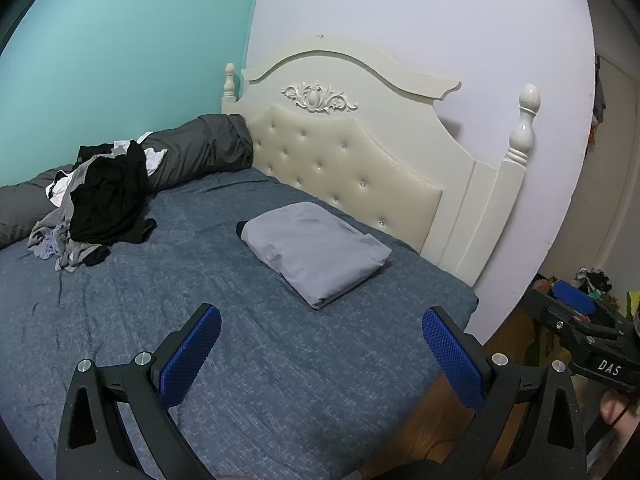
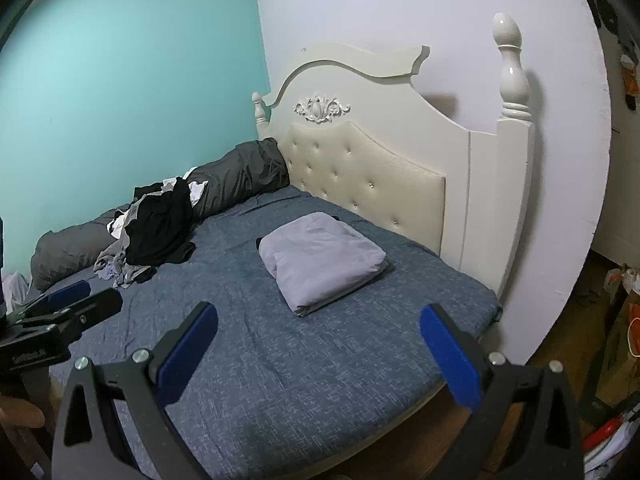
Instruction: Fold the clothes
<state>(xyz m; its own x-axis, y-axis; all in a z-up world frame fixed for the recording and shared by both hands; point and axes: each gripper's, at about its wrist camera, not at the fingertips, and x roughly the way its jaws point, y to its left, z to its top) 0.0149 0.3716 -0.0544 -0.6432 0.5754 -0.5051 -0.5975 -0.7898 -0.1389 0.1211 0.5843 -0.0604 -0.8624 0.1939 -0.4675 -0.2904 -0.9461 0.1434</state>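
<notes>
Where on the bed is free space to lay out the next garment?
The blue sheet is bare between the folded grey garment and the near edge, and between it and the clothes pile. The far left, by the dark duvet, is crowded.

Folded garment (image 1: 316, 252) right of clothes pile (image 1: 96, 204) on bed (image 1: 200, 320)

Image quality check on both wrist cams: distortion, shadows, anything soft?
Left wrist view: strong fisheye bowing, black vignette corners, the headboard casting a soft shadow on the wall, and the folded grey garment sharp. Right wrist view: same barrel warp, the bedpost shadowed to its right, the clothes pile crushed to near black, and the left tool slightly soft at the frame edge.
</notes>
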